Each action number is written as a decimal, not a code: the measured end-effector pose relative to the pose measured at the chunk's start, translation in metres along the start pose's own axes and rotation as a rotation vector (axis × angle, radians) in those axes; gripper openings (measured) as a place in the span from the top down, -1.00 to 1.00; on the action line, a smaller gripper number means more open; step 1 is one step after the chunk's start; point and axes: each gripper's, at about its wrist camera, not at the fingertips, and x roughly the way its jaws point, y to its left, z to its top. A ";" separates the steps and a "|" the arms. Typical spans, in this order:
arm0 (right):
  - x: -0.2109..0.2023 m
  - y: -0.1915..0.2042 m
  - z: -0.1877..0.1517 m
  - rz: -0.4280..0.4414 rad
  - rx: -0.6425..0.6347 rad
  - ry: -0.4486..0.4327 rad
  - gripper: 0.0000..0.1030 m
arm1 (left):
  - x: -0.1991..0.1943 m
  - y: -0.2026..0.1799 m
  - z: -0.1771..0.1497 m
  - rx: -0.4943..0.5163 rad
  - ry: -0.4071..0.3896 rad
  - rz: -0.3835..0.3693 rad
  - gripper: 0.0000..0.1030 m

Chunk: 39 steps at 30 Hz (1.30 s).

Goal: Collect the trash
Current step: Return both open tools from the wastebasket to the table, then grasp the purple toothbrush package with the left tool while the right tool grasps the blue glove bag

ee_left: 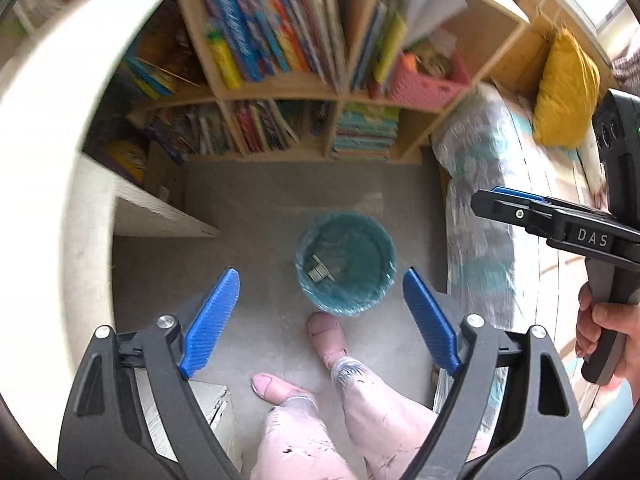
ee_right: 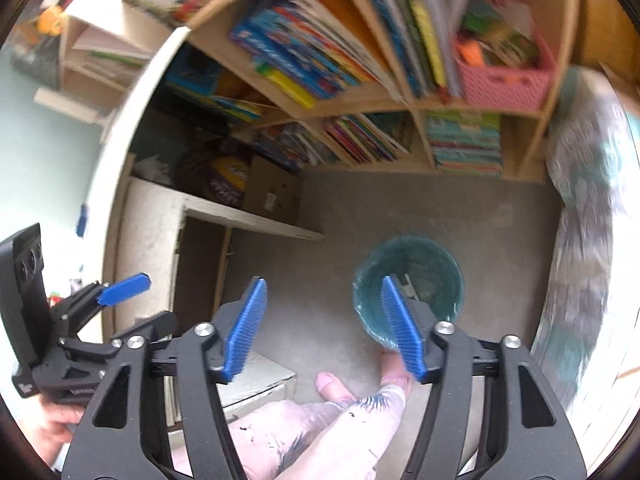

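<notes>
Both claws spread, holding nothing — only the left view shows scraps [ee_left: 322, 270] inside the teal bin [ee_left: 346, 265].

Grey floor [ee_left: 248, 200]; teal lined bin [ee_left: 346, 264] standing on it; cardboard box [ee_right: 272, 192] near shelf.

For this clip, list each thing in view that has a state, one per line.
Left gripper: open, empty.
Right gripper: open, empty.
Round teal waste bin with clear plastic liner: upright on the floor, some trash inside.
Pink lattice plastic basket: on the shelf, filled.
Yellow cushion: leaning upright.
</notes>
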 end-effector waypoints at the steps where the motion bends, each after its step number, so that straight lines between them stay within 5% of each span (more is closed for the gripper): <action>1: -0.001 0.009 0.005 0.006 -0.029 0.001 -0.22 | -0.009 0.006 -0.001 -0.019 -0.015 0.010 -0.62; 14: 0.020 0.173 0.059 0.195 -0.449 0.052 -0.52 | -0.118 0.119 -0.065 -0.395 -0.219 0.193 -0.84; 25: 0.055 0.333 0.041 0.318 -0.761 0.149 -0.56 | -0.182 0.237 -0.175 -0.672 -0.261 0.373 -0.87; 30: 0.075 0.387 0.028 0.328 -0.861 0.196 -0.56 | -0.198 0.278 -0.216 -0.684 -0.265 0.379 -0.87; 39: 0.113 0.450 0.007 0.294 -0.980 0.247 -0.56 | -0.201 0.337 -0.241 -0.611 -0.256 0.343 -0.87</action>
